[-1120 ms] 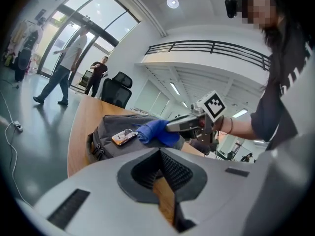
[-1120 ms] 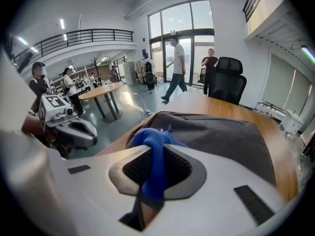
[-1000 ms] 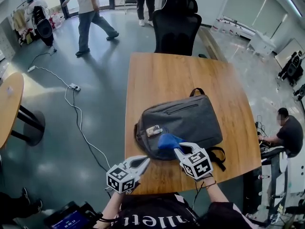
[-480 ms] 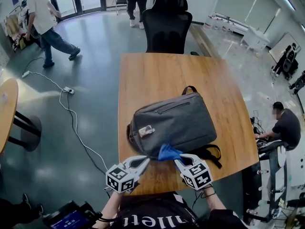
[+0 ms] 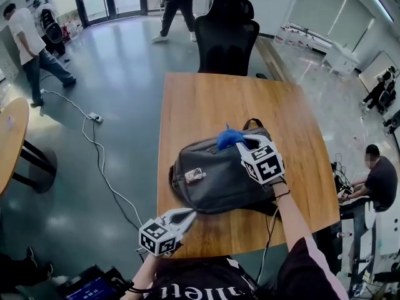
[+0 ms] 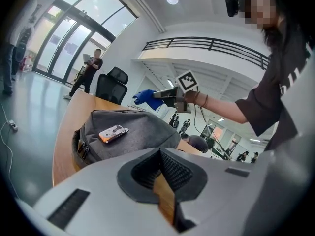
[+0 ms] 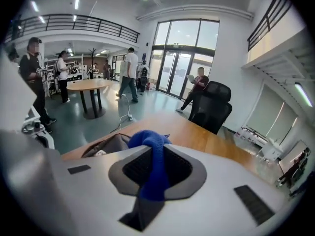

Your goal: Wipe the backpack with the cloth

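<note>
Since a second ago my right gripper [image 5: 244, 142] has gone from the 6 o'clock edge of the backpack [image 5: 219, 177] to its 12 o'clock edge, taking the blue cloth [image 5: 229, 136] with it. My left gripper [image 5: 186, 215] has kept its place.

Head view: the grey backpack lies flat on the wooden counter [image 5: 212, 99], its carry handle at 12 o'clock and a small metal tag [image 5: 195, 175] at its 9 o'clock side. The cloth sits bunched by the handle, just ahead of my right gripper. My left gripper hangs at 7 o'clock of the backpack, over the counter's near edge, apart from the bag.

Left gripper view: my jaws are drawn together with nothing between them; the backpack lies at 11 o'clock.

Right gripper view: my jaws are clamped on the cloth, which bulges out past them; the backpack shows at 10 o'clock.
</note>
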`<state>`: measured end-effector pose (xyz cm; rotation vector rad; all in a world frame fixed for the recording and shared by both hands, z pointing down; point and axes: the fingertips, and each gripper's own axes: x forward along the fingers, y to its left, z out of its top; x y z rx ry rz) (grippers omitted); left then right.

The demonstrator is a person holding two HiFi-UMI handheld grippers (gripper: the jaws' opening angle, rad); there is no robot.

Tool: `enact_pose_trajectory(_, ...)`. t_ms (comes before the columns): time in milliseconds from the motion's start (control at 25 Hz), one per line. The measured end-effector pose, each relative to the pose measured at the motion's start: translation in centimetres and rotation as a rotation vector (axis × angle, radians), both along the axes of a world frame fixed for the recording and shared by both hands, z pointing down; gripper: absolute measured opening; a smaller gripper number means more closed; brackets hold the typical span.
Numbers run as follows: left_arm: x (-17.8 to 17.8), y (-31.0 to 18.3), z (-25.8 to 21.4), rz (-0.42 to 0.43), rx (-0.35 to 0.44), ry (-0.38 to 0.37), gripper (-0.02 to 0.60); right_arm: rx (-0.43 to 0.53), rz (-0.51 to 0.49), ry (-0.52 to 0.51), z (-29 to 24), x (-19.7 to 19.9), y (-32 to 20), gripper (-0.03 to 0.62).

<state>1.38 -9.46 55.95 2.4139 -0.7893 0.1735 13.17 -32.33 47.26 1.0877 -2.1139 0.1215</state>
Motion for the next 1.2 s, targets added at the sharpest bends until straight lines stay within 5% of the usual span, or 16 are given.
enact_pose_trajectory(200,-1.0,-0.3,0.1,-0.045,-0.003,-0.002,0.000,-0.075,0.025,0.075,3.3,-0.8,-4.6,0.063)
enact_pose_trajectory(440,-1.8,0.2,-0.5,-0.062,-0.004,-0.005,0.000,-0.099,-0.009,0.134,4.2,-1.2,-2.8,0.063)
enact_pose_trajectory(880,0.1,0.4,-0.6,-0.002,-0.005,-0.009,0.000,-0.131,-0.080,0.106,4.1,2.4,8.7,0.063)
enact_pose_trajectory(1200,2.4,0.4,-0.1,0.054,-0.008,-0.014,0.000,-0.216,-0.019,0.047,7.9,4.8,18.7,0.063)
